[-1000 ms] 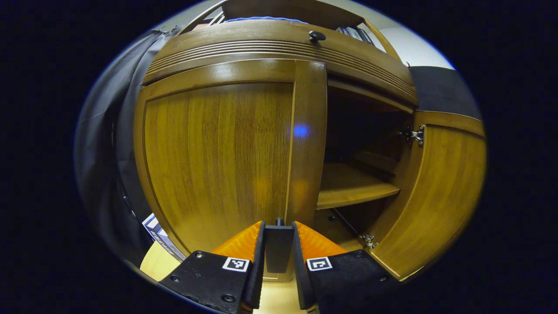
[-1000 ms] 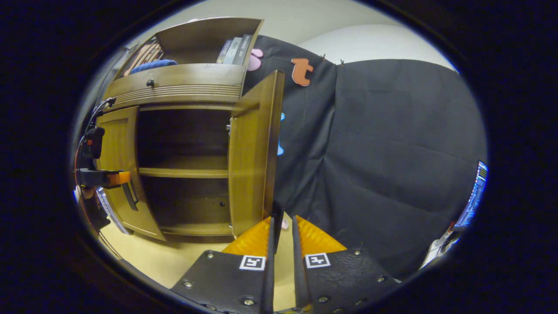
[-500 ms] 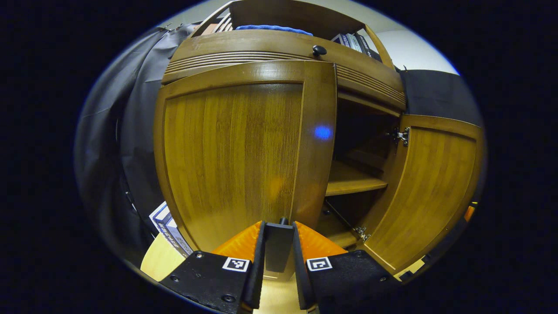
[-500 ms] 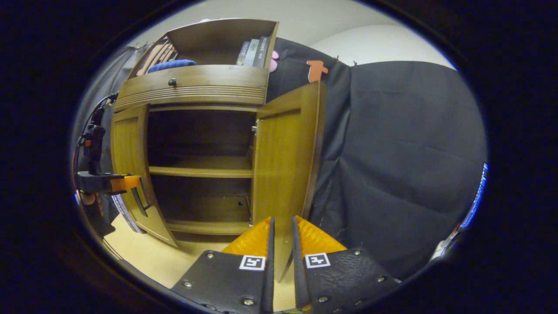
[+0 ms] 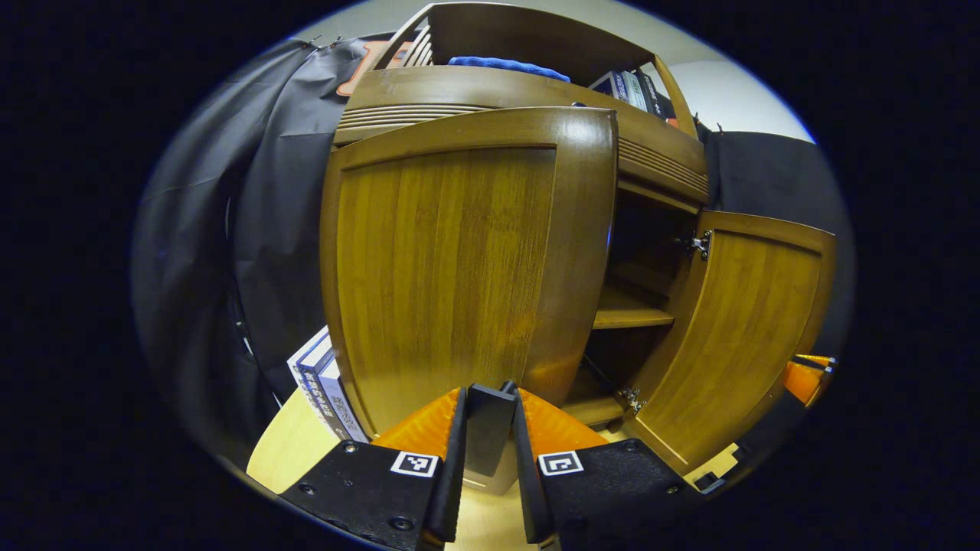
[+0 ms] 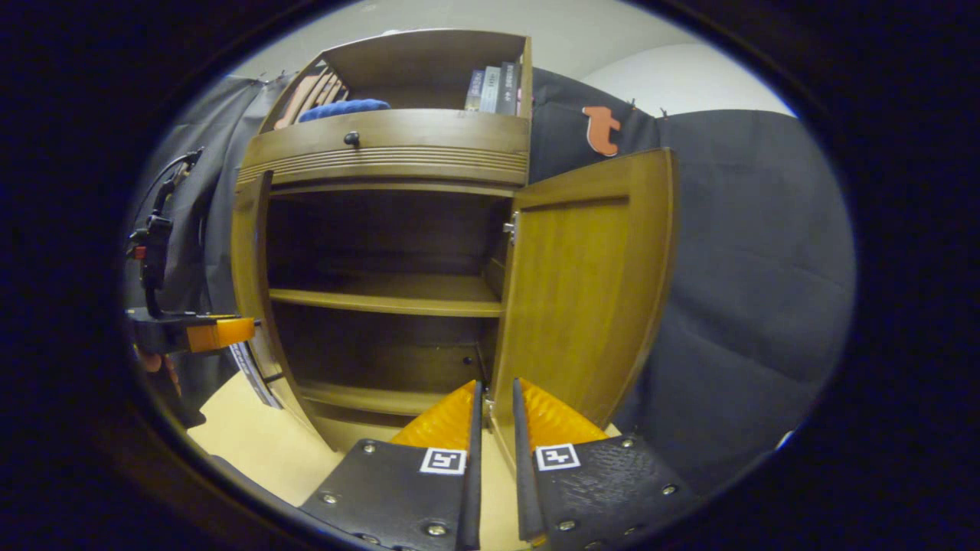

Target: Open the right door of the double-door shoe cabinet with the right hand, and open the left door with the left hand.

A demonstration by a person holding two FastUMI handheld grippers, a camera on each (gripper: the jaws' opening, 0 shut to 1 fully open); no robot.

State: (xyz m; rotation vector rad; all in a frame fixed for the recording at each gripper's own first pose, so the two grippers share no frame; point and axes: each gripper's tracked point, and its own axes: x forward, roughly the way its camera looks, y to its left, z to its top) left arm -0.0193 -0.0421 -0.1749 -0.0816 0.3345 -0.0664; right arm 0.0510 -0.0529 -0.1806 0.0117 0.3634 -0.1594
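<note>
Level, left hand-held gripper (image 5: 490, 428) on door handle (image 5: 488, 436)

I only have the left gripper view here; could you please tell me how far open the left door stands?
Observer: In the right gripper view the left door shows nearly edge-on, well out from the cabinet, with the left gripper at its front.
Operator: Thank you. Is anything stored inside?
Observer: Both levels, above and below the shelf, look bare, though the back is dark.
Operator: And where is the right gripper?
Observer: The right gripper points at the lower inner corner of the open right door.
</note>
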